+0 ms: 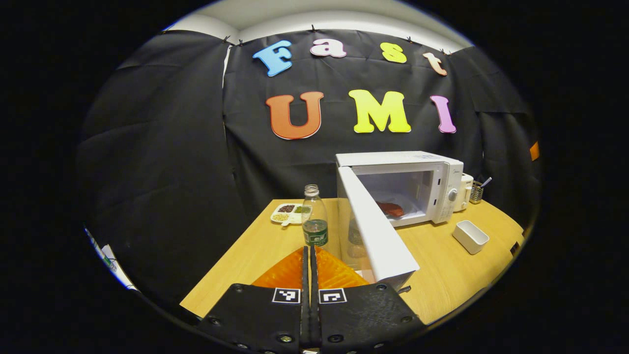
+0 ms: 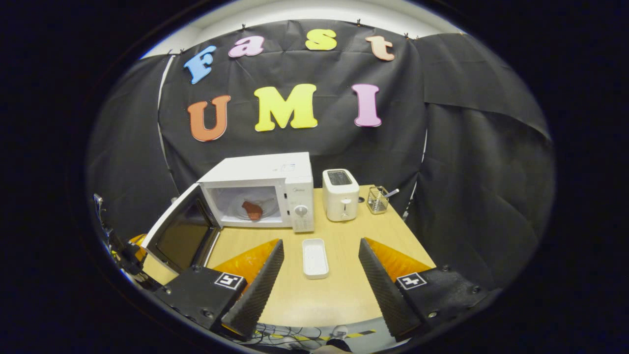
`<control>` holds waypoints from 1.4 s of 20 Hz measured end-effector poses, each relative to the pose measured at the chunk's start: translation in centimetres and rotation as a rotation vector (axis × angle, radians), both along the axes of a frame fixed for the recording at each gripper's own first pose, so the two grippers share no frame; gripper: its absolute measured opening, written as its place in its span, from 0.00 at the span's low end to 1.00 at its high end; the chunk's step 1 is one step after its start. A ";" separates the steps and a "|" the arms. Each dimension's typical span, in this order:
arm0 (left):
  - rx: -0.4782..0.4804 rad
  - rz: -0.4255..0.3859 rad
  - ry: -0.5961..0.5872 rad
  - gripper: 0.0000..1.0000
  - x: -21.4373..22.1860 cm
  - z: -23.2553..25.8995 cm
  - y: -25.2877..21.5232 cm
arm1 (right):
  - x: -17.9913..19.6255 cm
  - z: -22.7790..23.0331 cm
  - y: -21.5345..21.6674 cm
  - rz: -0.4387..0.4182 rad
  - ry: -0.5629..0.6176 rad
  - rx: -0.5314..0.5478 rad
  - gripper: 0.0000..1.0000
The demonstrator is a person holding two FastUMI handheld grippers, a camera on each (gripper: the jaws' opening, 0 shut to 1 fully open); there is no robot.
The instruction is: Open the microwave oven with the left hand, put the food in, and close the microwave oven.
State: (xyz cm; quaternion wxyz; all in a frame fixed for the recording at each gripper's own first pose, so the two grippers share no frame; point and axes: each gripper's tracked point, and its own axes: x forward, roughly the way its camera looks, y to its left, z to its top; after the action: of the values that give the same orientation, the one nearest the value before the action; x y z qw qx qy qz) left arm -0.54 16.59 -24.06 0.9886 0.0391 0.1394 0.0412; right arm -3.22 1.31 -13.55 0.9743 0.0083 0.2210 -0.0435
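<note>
One step remains: food [image 2: 252, 210] lies inside the microwave [image 2: 275, 189], whose door [image 1: 376, 231] swings out toward the left gripper [image 1: 310, 255], jaws closed and empty, just beside the door's free edge. Right gripper [image 2: 320, 275] hangs wide open, farther off.

Toaster [image 2: 340, 194], white tray [image 2: 315, 257], water bottle [image 1: 314, 216], sectioned plate [image 1: 288, 213]

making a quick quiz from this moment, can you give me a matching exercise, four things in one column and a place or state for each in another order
Things:
1. microwave door
2. food
3. left gripper
4. white tray

Places or states:
A. shut, nothing between the fingers
B. lying inside the microwave
C. swung open
D. on the table in front of the microwave's controls

Pairs: 1-C, 2-B, 3-A, 4-D
</note>
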 end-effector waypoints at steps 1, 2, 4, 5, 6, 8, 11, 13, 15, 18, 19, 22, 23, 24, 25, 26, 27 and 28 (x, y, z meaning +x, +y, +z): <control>-0.002 -0.016 0.001 0.00 0.1 -0.2 -1.1 | 0.0 -0.1 -0.4 -0.003 0.003 0.002 0.98; -0.002 -0.035 0.002 0.00 0.3 -0.1 -2.2 | 0.1 -0.2 -0.8 -0.008 0.006 0.005 0.98; -0.010 -0.074 0.006 0.00 0.8 -0.3 -4.4 | 0.3 -0.5 -1.7 -0.020 0.013 0.006 0.98; -0.012 -0.091 0.013 0.00 1.1 -0.5 -5.5 | 0.3 -0.5 -2.2 -0.025 0.016 0.007 0.98; -0.013 -0.108 0.017 0.00 1.2 -0.7 -6.6 | 0.3 -0.6 -2.7 -0.032 0.018 0.007 0.98; -0.021 -0.150 0.025 0.00 1.9 -1.0 -8.8 | 0.6 -0.8 -3.8 -0.047 0.023 0.007 0.98; -0.020 -0.206 0.034 0.00 2.6 -1.4 -12.3 | 0.8 -0.8 -5.5 -0.070 0.029 0.008 0.98; -0.013 -0.243 0.036 0.00 3.5 -1.5 -14.4 | 1.1 -0.8 -6.5 -0.081 0.032 0.008 0.98; -0.012 -0.274 0.034 0.00 4.5 -1.6 -16.3 | 1.5 -0.8 -7.4 -0.090 0.035 0.010 0.98; -0.012 -0.317 0.031 0.00 6.1 -1.5 -19.0 | 2.0 -0.6 -8.7 -0.103 0.033 0.009 0.98; -0.009 -0.329 0.029 0.00 6.6 -1.5 -19.9 | 2.2 -0.5 -9.2 -0.106 0.034 0.007 0.98; -0.008 -0.357 0.023 0.00 8.5 -1.6 -22.2 | 3.0 0.0 -10.5 -0.116 0.024 0.011 0.98; -0.009 -0.363 0.022 0.00 9.0 -1.7 -22.9 | 3.3 0.2 -10.9 -0.120 0.020 0.012 0.98; -0.010 -0.372 0.024 0.00 9.6 -1.7 -23.5 | 3.4 0.3 -11.3 -0.126 0.017 0.011 0.98; -0.015 -0.384 0.018 0.00 10.0 -1.8 -24.4 | 3.7 0.6 -11.8 -0.131 0.011 0.011 0.98; -0.014 -0.394 0.018 0.00 10.6 -1.8 -25.2 | 3.8 0.7 -12.3 -0.137 0.012 0.010 0.98; -0.009 -0.400 0.014 0.00 11.2 -1.9 -25.7 | 3.9 0.8 -12.6 -0.143 0.009 0.012 0.98; -0.005 -0.407 0.014 0.00 11.8 -2.0 -26.3 | 4.0 0.9 -13.0 -0.148 0.009 0.012 0.98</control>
State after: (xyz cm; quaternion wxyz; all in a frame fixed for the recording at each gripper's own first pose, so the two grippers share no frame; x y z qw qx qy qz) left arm 11.25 -9.70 -26.02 0.9756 0.0641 0.1356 -0.1601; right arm 0.78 -11.64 -12.64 0.9673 0.0302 0.2244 -0.1143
